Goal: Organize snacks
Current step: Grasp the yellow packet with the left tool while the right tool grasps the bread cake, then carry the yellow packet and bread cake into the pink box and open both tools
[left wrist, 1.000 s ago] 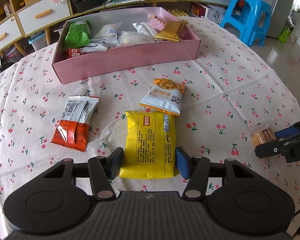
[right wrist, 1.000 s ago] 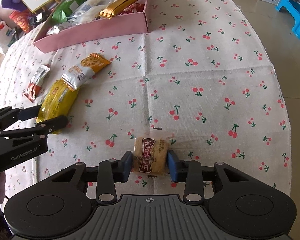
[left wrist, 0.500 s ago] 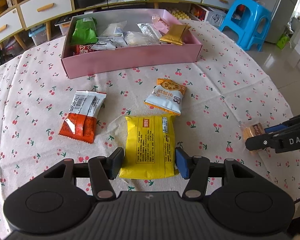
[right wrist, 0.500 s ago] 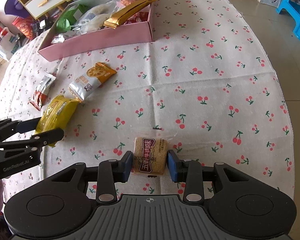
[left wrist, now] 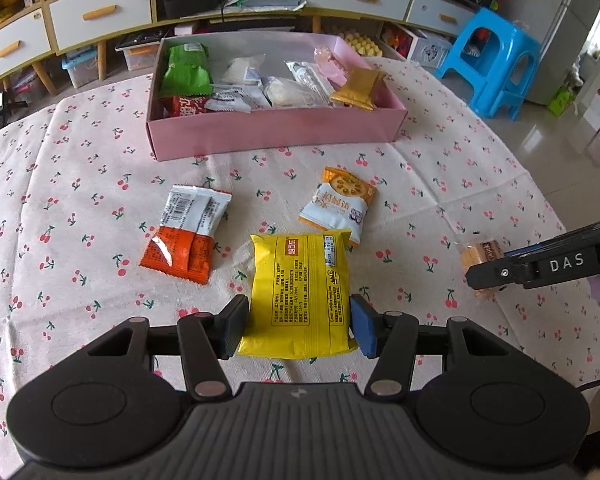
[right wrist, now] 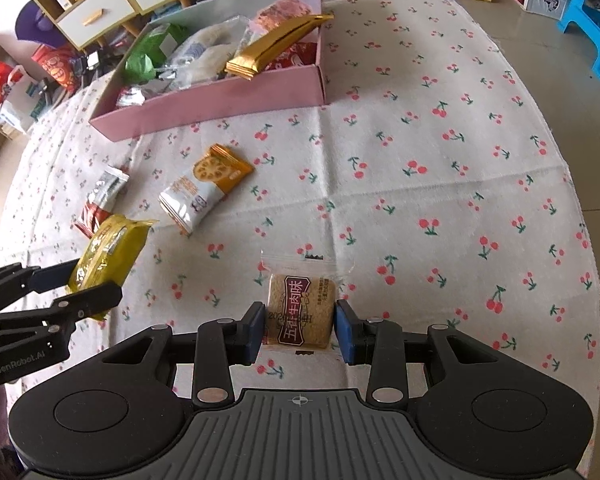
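**2 packets gripped, pink box waiting**

My left gripper [left wrist: 298,326] pinches the yellow packet [left wrist: 300,294] by its sides, back panel up, small print unreadable; seen from my right wrist, it hangs lifted off the cherry-print tablecloth [right wrist: 420,152]. My right gripper [right wrist: 300,330] squeezes a clear-wrapped biscuit [right wrist: 302,310] with a maroon label of Chinese characters. "DAS" shows on my right gripper's side, "GenRobot.AI" on my left's. Just ahead lie an orange-and-white sachet [left wrist: 186,232] and a white-and-orange cracker pack [left wrist: 338,204]. Further back, the pink box [left wrist: 276,130] holds a green bag [left wrist: 186,70] and a gold bar [right wrist: 276,46].
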